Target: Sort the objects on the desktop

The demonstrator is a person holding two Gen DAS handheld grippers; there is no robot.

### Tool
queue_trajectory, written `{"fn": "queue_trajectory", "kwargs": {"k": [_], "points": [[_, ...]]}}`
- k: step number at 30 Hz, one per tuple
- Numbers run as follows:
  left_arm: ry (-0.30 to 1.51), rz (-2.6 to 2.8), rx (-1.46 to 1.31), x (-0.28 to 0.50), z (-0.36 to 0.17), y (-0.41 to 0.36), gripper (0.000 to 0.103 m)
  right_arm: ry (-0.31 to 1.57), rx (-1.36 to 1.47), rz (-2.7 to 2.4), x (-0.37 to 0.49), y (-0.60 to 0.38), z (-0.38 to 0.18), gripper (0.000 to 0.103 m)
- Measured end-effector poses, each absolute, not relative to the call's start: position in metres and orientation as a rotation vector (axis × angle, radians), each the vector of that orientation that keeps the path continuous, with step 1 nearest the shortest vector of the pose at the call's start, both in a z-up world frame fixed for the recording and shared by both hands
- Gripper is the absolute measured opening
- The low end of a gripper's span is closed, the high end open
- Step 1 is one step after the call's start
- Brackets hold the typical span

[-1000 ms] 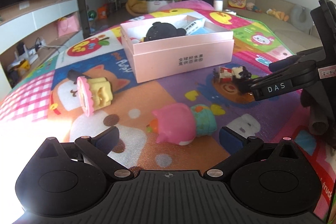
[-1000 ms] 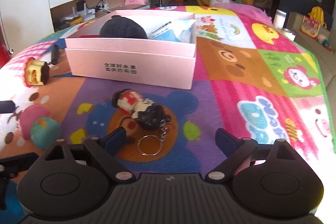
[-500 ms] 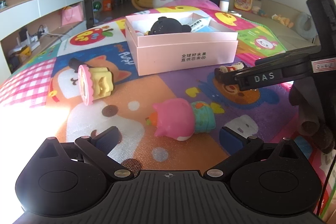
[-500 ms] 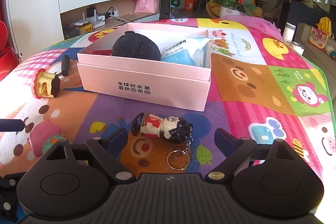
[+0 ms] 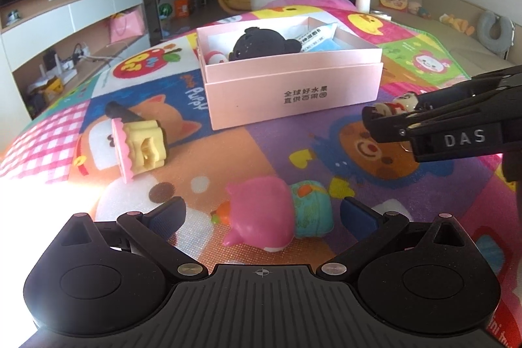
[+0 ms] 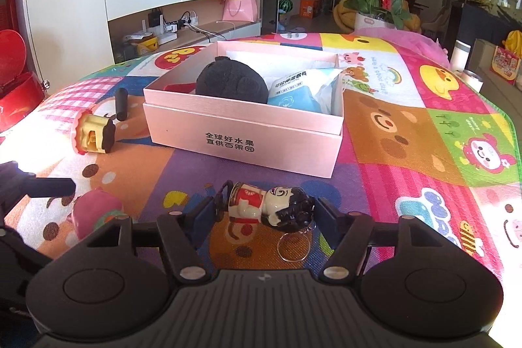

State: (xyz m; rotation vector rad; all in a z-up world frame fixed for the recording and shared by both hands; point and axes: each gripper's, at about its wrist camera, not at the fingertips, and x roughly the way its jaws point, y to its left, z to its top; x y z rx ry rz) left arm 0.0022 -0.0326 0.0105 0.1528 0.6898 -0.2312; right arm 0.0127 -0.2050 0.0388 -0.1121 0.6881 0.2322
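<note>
Left wrist view: the left gripper [image 5: 262, 216] stands wide open around the pink toy [image 5: 261, 219] at lower centre, gripping nothing; its next move would be to close on it.

Right wrist view: the right gripper [image 6: 266, 212] is closing on the figurine keychain [image 6: 269, 207], lying crosswise between its fingers, contact unclear. Next likely comes a lift toward the pink box [image 6: 241, 141] above it in the frame.
</note>
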Motion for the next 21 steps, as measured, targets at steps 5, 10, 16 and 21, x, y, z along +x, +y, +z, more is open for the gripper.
{"fn": "queue_trajectory", "kwargs": {"k": [5, 10, 16, 21], "points": [[0.691, -0.246, 0.168, 0.001, 0.013, -0.035, 0.08, 0.686, -0.121, 0.255, -0.003, -0.21, 0.05, 0.066], [0.684, -0.258, 0.168, -0.004, 0.014, -0.033, 0.078, 0.666, -0.128, 0.271, -0.02, -0.211, 0.06, 0.066], [0.626, -0.289, 0.188, -0.021, 0.034, -0.03, 0.077, 0.641, -0.127, 0.287, -0.036, -0.213, 0.073, 0.066], [0.541, -0.297, 0.206, -0.023, 0.061, -0.03, 0.077, 0.613, -0.147, 0.319, -0.048, -0.215, 0.089, 0.066]]}}
